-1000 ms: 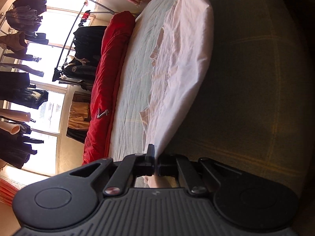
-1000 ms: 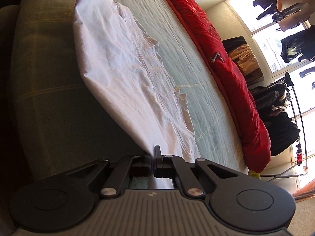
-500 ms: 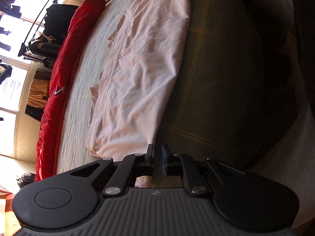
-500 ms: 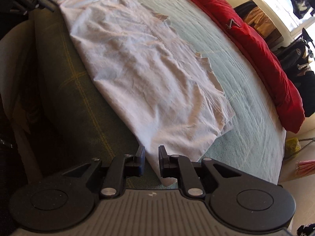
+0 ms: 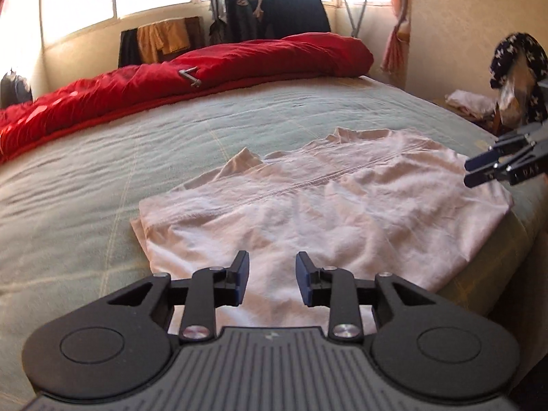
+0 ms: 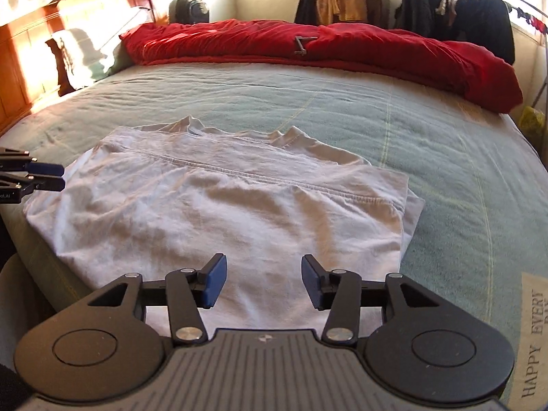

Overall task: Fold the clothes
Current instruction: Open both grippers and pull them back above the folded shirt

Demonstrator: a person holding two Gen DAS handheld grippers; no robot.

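Observation:
A pale pink shirt (image 5: 325, 205) (image 6: 222, 205) lies folded flat on the green bed cover (image 5: 85, 188) (image 6: 445, 157), its near edge hanging over the side of the bed. My left gripper (image 5: 272, 282) hovers over the shirt's near left part. Its jaws are opening and nothing is between them. My right gripper (image 6: 263, 286) stands over the near right part, its jaws also opening wider and empty. Each gripper shows in the other's view, at the shirt's side edge: the right gripper (image 5: 474, 173) and the left gripper (image 6: 58, 176).
A red duvet (image 5: 205, 72) (image 6: 342, 48) is bunched along the far side of the bed. Behind it a clothes rack (image 5: 284, 10) holds dark garments under the windows. A wooden headboard (image 6: 20, 68) is at the left, a small pile of pale clothes (image 5: 469, 102) at the right.
Both grippers let go of the shirt's edge and opened. Both views rolled from sideways to upright, and the shirt now lies flat on the bed.

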